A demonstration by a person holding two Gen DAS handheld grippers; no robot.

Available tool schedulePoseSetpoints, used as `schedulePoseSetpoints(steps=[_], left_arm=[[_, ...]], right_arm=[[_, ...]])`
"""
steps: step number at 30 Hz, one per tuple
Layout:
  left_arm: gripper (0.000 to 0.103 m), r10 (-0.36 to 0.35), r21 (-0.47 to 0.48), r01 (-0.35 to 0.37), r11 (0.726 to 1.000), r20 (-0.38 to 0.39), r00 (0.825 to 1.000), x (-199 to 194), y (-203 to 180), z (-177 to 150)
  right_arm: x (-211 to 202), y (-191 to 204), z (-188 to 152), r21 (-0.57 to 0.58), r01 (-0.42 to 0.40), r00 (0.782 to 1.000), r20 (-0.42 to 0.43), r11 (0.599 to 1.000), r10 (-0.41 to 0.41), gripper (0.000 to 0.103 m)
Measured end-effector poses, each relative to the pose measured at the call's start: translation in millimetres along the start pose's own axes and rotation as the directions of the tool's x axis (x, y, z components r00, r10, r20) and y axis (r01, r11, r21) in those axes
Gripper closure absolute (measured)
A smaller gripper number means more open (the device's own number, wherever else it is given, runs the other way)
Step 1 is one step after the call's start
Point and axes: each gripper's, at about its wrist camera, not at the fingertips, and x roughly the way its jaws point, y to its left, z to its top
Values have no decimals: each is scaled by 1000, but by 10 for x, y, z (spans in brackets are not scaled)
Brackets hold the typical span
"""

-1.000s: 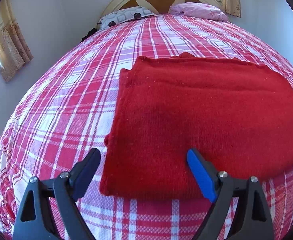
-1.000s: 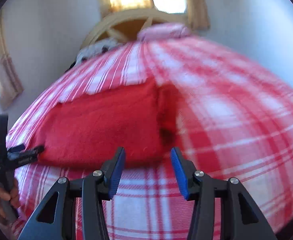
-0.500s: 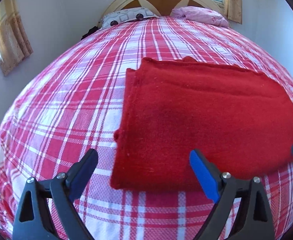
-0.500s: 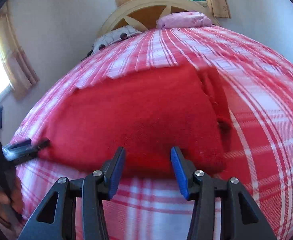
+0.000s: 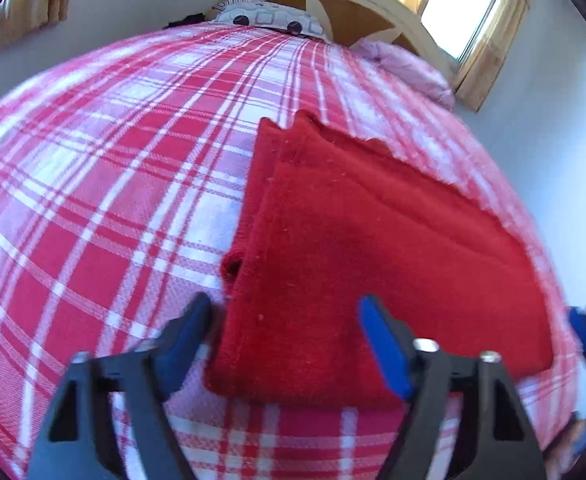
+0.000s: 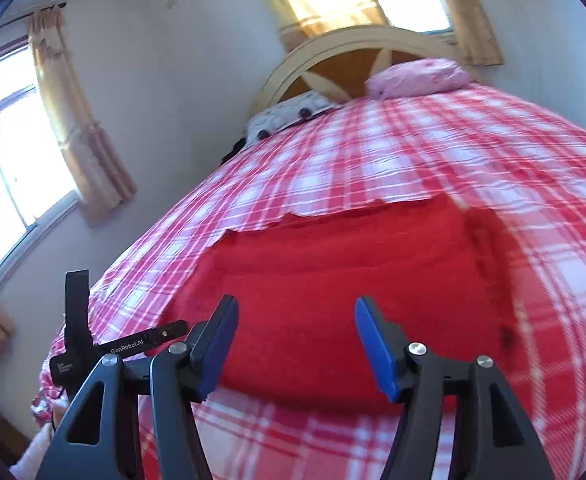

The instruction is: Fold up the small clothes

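Both jaws open: left gripper (image 5: 283, 336), right gripper (image 6: 295, 344). Folded red knit garment (image 5: 373, 264), lower centre: soft, limp; pinch near-edge corners.

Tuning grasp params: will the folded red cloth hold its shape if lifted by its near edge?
Probably not: the red cloth looks like soft knit, so it should droop. Its stacked layers, offset at the left edge, may slide apart. It likely grips the plaid bedspread rather than slipping.
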Motion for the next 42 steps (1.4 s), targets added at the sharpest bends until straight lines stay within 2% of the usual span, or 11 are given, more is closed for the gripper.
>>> schedulePoseSetpoints(steps=[2,5,8,14,21,27,30,32,33,39,42], left_arm=[[72,1,-37,-1,999,-4,1000,-7,62,7],[87,-37,-99,36,994,-5,999,-16,193,27],[88,-94,-137,94,986,6,996,-92,223,34],[90,-78,-93,85,992,70,994,-270,89,48],[93,-117,-61,128,990,156,981,-415,-53,36],[93,-36,-34,42,999,163,986,-348,-43,-11],[74,27,-59,-19,998,145,989,-332,118,-27],[27,26,-95,-16,995,108,994,-277,232,-30],[21,-2,-130,14,991,92,996,-232,302,-42],[19,-119,-180,129,975,65,991,-178,270,-107],[21,-245,-202,246,948,32,969,-142,178,-157]], right_arm=[[182,110,77,-11,-36,999,-39,999,36,41],[416,237,173,-12,-64,994,-84,998,63,41],[630,359,266,2,-104,986,-129,995,103,41],[1177,740,496,-23,-167,956,-246,986,157,41],[1913,1074,675,-73,-159,912,-392,984,119,41],[2231,1200,654,-125,-140,901,-427,982,74,40],[2141,1003,686,-18,-141,921,-370,990,124,40],[2043,875,692,39,-130,937,-322,991,136,40],[1986,804,690,66,-126,944,-300,990,141,40],[1673,655,672,85,-109,964,-232,990,126,40],[1541,653,678,63,-114,970,-210,992,124,40]])
